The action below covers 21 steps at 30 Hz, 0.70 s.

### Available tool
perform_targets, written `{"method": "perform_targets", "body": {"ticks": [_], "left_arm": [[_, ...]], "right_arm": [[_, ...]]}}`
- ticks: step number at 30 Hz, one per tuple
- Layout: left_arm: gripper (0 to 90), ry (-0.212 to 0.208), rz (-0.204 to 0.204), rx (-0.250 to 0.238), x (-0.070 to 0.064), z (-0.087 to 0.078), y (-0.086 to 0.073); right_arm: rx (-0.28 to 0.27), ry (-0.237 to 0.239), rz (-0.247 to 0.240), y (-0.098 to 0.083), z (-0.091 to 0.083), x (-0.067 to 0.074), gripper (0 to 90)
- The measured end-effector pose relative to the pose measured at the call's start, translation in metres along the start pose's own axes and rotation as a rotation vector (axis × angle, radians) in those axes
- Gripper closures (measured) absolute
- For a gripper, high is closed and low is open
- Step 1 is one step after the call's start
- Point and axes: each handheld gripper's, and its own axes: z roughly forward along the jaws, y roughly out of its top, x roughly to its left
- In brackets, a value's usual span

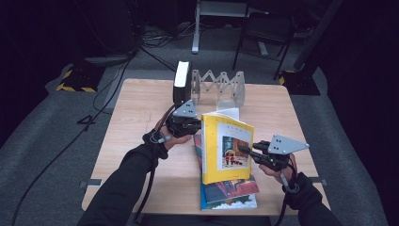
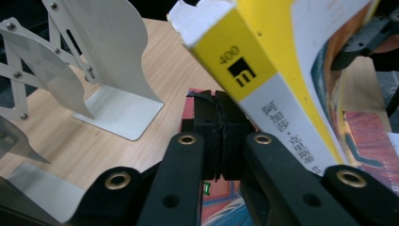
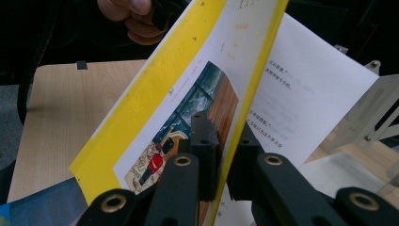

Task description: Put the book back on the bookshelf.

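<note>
Yellow paperback book [image 1: 225,149] at frame centre is lifted off the stack, right gripper [image 1: 245,150] clamping its cover, left gripper [image 1: 187,123] closed beside its spine; shelving remains.

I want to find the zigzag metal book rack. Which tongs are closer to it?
Left. The left tongs sit just in front of the metal book rack, by the yellow book's spine. The right tongs pinch its cover farther toward the person.

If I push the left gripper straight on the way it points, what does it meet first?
Likely the metal book rack standing ahead of the left gripper; the yellow book sits just right of that line. Depth is unclear.
</note>
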Motion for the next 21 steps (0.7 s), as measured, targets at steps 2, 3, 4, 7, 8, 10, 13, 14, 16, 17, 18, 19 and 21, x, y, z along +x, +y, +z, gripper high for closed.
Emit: {"method": "perform_targets", "body": {"ticks": [2,3,4,7,8,10,13,14,16,17,18,19,21], "left_arm": [[85.0,0.01,-0.004,-0.006,-0.001,0.0,-0.001],[79.7,0.021,-0.017,-0.013,-0.002,0.0,-0.002],[74.9,0.035,-0.019,-0.005,-0.003,0.0,-0.004],[59.2,0.093,-0.001,0.041,-0.011,0.001,-0.009],[55.5,0.108,0.007,0.059,-0.014,0.0,-0.011],[48.9,0.125,-0.018,0.066,-0.021,-0.003,-0.018],[42.2,0.134,-0.017,0.096,-0.033,-0.007,-0.033],[38.4,0.122,-0.024,0.108,-0.037,-0.009,-0.038],[35.7,0.094,-0.039,0.113,-0.045,-0.011,-0.048],[34.2,0.082,-0.046,0.118,-0.05,-0.011,-0.054],[32.6,0.068,-0.059,0.127,-0.054,-0.011,-0.059],[30.9,0.058,-0.063,0.139,-0.057,-0.011,-0.064],[26.9,0.057,-0.064,0.167,-0.065,-0.009,-0.071]], "right_arm": [[-0.008,-0.01,0.003,-0.001,-0.002,0.004,84.5],[-0.015,-0.012,0.004,-0.003,-0.004,0.006,85.3],[-0.024,-0.021,0.003,-0.004,-0.005,0.009,85.8],[-0.039,-0.042,0.001,-0.006,-0.009,0.015,86.1],[-0.039,-0.048,0.0,-0.007,-0.009,0.015,86.1],[-0.041,-0.052,0.012,-0.009,-0.01,0.015,86.0],[-0.04,-0.055,0.018,-0.01,-0.01,0.013,85.9],[-0.037,-0.056,0.02,-0.01,-0.009,0.013,85.9],[-0.037,-0.069,0.018,-0.01,-0.008,0.014,85.8],[-0.036,-0.07,0.019,-0.01,-0.008,0.015,85.8],[-0.035,-0.071,0.017,-0.01,-0.009,0.015,85.7],[-0.035,-0.071,0.017,-0.01,-0.009,0.015,85.7],[-0.035,-0.074,0.014,-0.01,-0.009,0.015,85.5]]}}
